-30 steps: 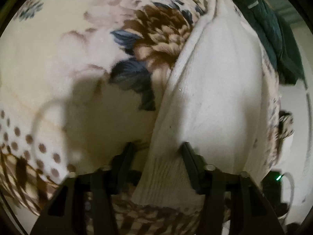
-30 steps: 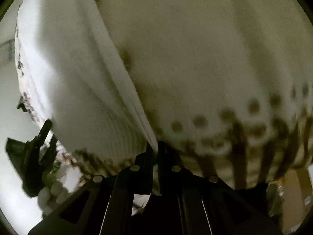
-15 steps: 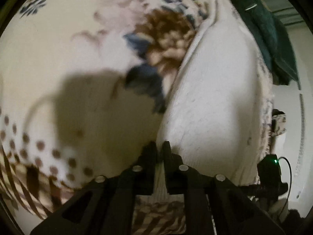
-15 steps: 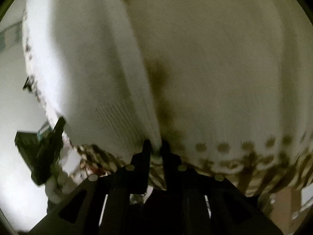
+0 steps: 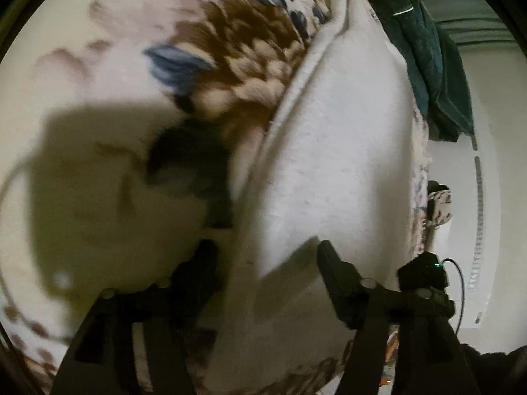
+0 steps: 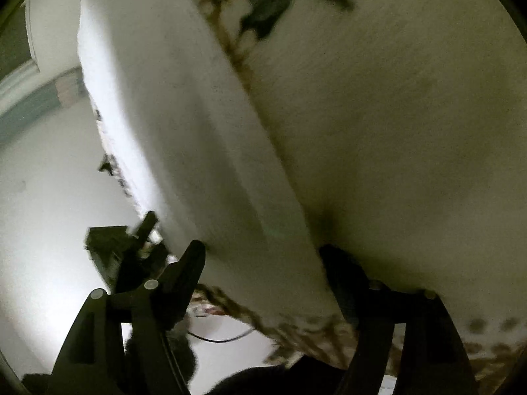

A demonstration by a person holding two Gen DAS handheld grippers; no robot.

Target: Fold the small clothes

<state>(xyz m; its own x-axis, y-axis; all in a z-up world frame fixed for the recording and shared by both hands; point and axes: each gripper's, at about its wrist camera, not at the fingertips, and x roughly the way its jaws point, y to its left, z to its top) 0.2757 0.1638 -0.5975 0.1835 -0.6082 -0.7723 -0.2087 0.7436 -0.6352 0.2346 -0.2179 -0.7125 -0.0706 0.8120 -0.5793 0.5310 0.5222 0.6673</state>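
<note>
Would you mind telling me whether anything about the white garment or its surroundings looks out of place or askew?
Nothing stands out. The white garment lies flat on the floral blanket, with the open jaws of the left gripper and right gripper at its near edge. A dark green garment sits bunched at the blanket's far corner.

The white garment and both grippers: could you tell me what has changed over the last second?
Both grippers let go. The left gripper, open a second ago, had pinched the white garment half a second ago and now stands open again. The right gripper, shut on the garment's edge until then, is open too. The garment still lies on the floral blanket, the dark green clothing beyond it.
</note>
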